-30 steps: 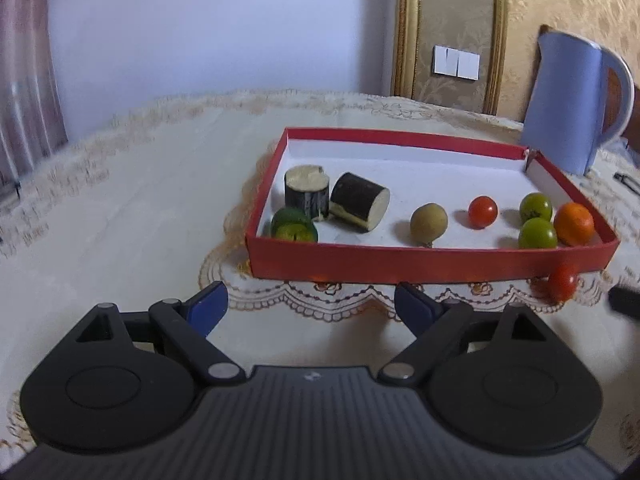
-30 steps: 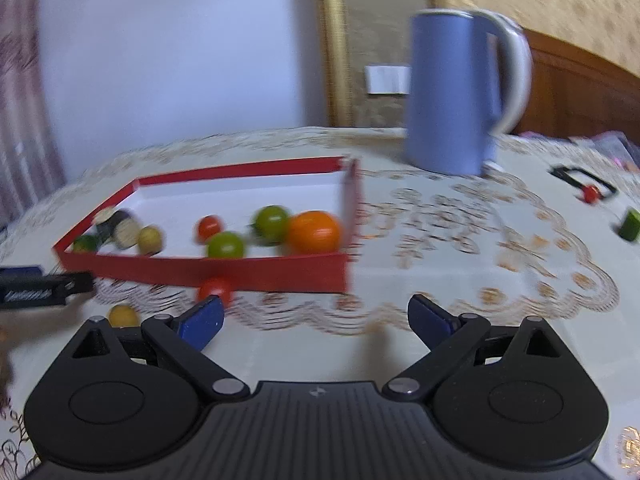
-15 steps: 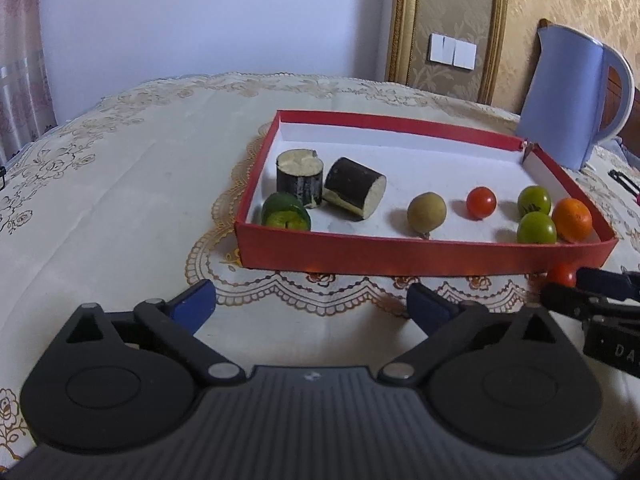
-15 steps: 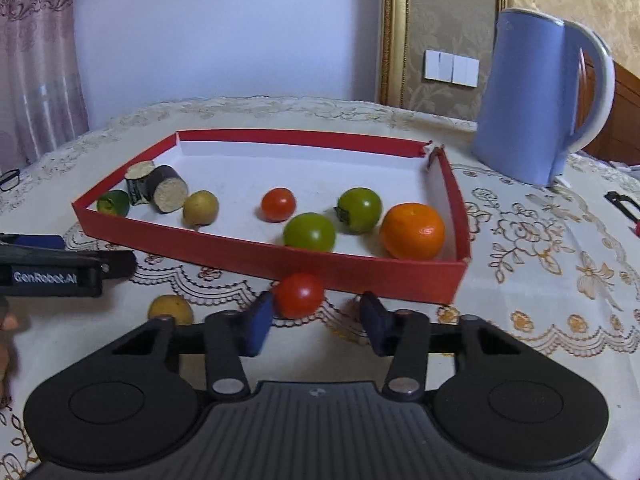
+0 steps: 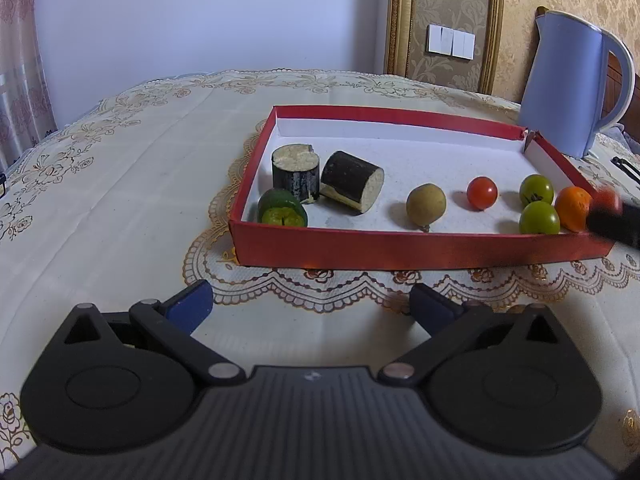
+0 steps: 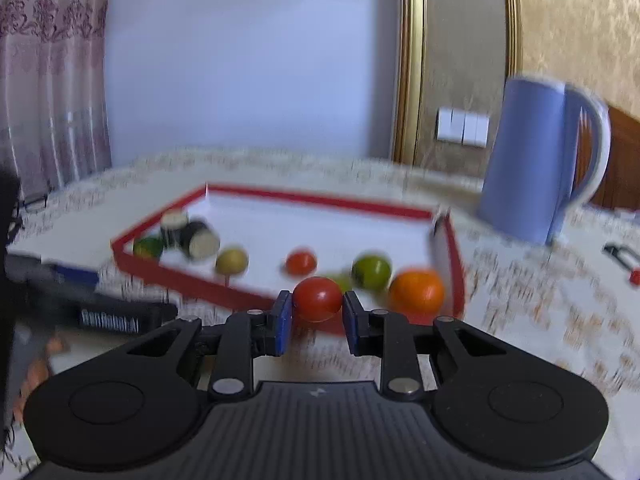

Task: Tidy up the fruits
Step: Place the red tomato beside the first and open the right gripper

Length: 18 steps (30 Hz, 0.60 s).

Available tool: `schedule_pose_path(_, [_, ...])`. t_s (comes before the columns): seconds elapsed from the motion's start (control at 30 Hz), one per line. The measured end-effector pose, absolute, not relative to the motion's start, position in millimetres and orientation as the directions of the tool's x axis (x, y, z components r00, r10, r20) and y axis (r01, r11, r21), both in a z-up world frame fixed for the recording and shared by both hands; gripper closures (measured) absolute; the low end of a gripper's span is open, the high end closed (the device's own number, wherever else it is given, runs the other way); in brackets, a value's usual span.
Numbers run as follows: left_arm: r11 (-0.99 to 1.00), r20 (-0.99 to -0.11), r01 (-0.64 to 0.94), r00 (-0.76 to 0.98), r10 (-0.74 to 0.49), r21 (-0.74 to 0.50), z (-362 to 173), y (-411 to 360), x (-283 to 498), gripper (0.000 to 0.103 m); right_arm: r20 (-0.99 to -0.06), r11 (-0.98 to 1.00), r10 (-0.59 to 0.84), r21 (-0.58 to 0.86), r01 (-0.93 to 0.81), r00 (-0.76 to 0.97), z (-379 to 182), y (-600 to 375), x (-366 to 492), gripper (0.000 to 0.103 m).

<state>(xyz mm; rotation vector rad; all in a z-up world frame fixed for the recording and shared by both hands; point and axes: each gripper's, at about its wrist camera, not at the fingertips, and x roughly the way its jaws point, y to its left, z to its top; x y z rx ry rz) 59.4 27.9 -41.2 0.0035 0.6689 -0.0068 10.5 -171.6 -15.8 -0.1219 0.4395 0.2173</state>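
Note:
A red tray (image 5: 400, 246) with a white floor holds two dark cut cylinders (image 5: 296, 172), a green citrus half (image 5: 282, 214), a tan fruit (image 5: 425, 203), a red tomato (image 5: 482, 193), two green fruits (image 5: 539, 218) and an orange (image 5: 573, 208). My right gripper (image 6: 316, 314) is shut on a red tomato (image 6: 318, 298) and holds it above the tray's (image 6: 200, 284) near right edge; it shows blurred at the left wrist view's right edge (image 5: 608, 216). My left gripper (image 5: 310, 304) is open and empty, in front of the tray.
A blue kettle (image 5: 568, 84) stands behind the tray's far right corner. The table has a cream embroidered cloth (image 5: 100, 200). Small dark items (image 6: 620, 252) lie on the cloth at the far right. The left gripper's body (image 6: 108, 316) lies left of the right gripper.
My right gripper has shut on the red tomato that lay in front of the tray and lifted it above the tray edge. The left gripper has stayed open, nearly still.

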Motion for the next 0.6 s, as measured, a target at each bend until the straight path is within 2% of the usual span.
schedule_pose_path(0.2, [1.000, -0.620, 0.007, 0.784, -0.005, 0.002, -41, 28, 59, 0.000, -0.429, 0.976, 0.127, -0.107, -0.190, 0.895, 3, -163, 56, 0.077])
schedule_pose_path(0.4, [1.000, -0.620, 0.007, 0.785, -0.004, 0.002, -41, 28, 59, 0.000, -0.533, 0.979, 0.077, -0.117, -0.164, 0.842, -16, -157, 117, 0.076])
schedule_pose_path(0.6, [1.000, -0.620, 0.007, 0.785, -0.004, 0.002, -41, 28, 59, 0.000, -0.541, 0.960, 0.029, -0.218, -0.174, 0.840, -31, -139, 133, 0.077])
